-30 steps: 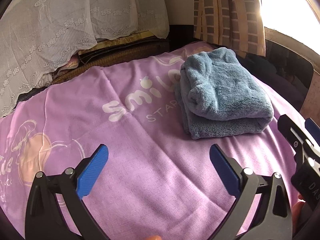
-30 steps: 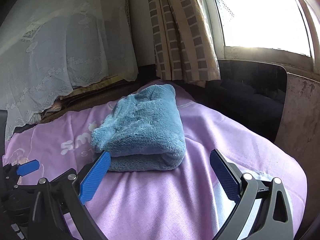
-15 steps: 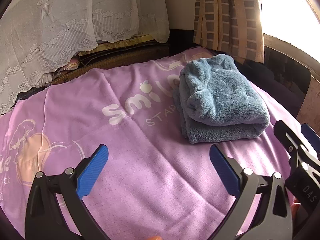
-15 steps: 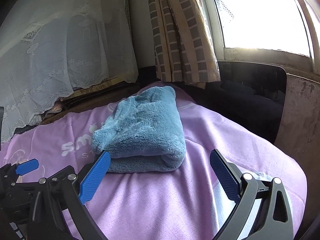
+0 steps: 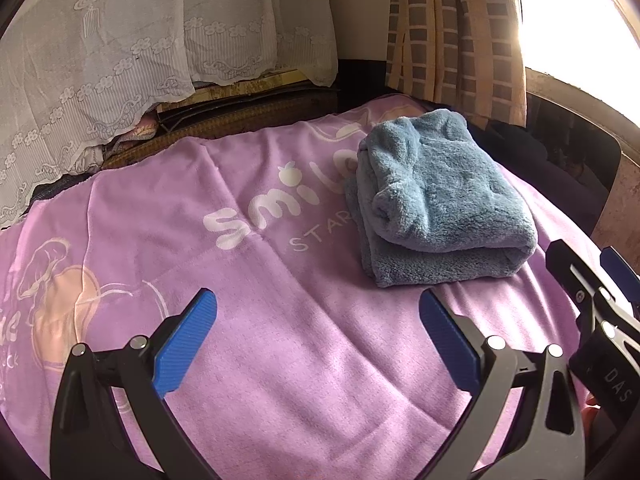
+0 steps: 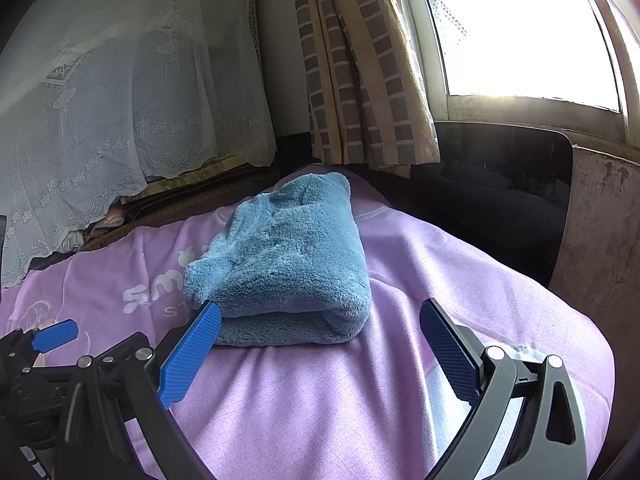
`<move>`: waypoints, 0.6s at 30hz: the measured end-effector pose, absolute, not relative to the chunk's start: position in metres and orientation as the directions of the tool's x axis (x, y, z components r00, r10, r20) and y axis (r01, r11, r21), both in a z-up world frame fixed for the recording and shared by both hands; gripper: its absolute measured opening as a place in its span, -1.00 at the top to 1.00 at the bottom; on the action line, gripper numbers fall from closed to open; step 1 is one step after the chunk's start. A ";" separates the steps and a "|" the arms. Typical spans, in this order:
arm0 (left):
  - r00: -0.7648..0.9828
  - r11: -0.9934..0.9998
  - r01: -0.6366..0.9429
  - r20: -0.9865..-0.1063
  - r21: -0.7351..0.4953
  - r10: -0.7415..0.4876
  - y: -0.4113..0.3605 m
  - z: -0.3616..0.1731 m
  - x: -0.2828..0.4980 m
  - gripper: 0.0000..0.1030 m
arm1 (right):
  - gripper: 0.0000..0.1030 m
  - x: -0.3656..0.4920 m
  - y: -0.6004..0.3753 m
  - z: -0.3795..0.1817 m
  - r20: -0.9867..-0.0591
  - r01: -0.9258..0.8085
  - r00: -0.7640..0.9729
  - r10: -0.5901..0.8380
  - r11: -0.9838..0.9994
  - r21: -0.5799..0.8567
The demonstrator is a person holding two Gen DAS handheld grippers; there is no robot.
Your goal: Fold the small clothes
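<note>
Still Apart: Both Tongs Empty Beside the Folded Blue Garment

Meanwhile we held both tongs wide open over the bed, and neither had hold of anything. Our left tongs (image 5: 318, 340) hovered above bare purple blanket (image 5: 280, 360), its blue pads well apart. Our right tongs (image 6: 320, 350) hung just short of the folded blue fleece garment (image 6: 288, 256), the left pad (image 6: 191, 354) overlapping the bundle's near corner in that view; we could not tell whether it touched.

The garment (image 5: 436, 200) lay folded in a thick two-layer bundle on the far right part of the blanket, covering the end of the white "smile" lettering (image 5: 264, 212). Its rounded fold faced us.

Compared with a second before, little had changed. In the left wrist view the bundle sat slightly higher and further left in frame, and more of the dark area beyond the bed's right edge showed, so our left tongs had drawn back a touch. The right tongs' black frame (image 5: 592, 308) stayed at the right edge of that view. In the right wrist view the bundle kept nearly the same place, and the left tongs' blue tip (image 6: 54, 336) showed at the lower left as before. The garment's shape had not altered, and both tongs had kept the same spread.

Behind the bed hung a lace curtain (image 6: 120, 120) and a checked curtain (image 6: 360, 80) beside the bright window (image 6: 520, 28).
</note>
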State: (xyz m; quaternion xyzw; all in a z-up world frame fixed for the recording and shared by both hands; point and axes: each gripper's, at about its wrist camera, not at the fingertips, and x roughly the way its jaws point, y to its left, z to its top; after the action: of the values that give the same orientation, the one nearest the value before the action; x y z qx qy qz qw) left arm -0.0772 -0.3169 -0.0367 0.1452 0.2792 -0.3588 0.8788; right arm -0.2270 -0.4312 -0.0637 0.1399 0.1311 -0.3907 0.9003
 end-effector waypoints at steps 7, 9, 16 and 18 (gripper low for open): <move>0.590 0.700 0.712 -0.591 0.060 -0.550 -0.320 -0.037 -0.080 -0.91 | -0.93 -0.227 -0.431 -0.064 -0.345 0.740 0.661 -0.666 0.656 0.151; 0.590 0.698 0.713 -0.590 0.060 -0.552 -0.320 -0.037 -0.081 -0.91 | -0.93 -0.227 -0.431 -0.064 -0.344 0.740 0.661 -0.666 0.656 0.151; 0.599 0.687 0.722 -0.568 0.080 -0.564 -0.322 -0.036 -0.090 -0.91 | -0.93 -0.227 -0.431 -0.064 -0.344 0.739 0.662 -0.666 0.656 0.154; 0.602 0.683 0.725 -0.562 0.088 -0.566 -0.323 -0.035 -0.092 -0.91 | -0.93 -0.227 -0.431 -0.064 -0.345 0.739 0.662 -0.666 0.656 0.154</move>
State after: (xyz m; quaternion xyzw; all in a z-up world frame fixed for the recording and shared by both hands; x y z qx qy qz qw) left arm -0.0922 -0.3228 -0.0355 0.1555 0.2543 -0.3662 0.8815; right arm -0.2274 -0.4309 -0.0642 0.1415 0.1300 -0.3901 0.9005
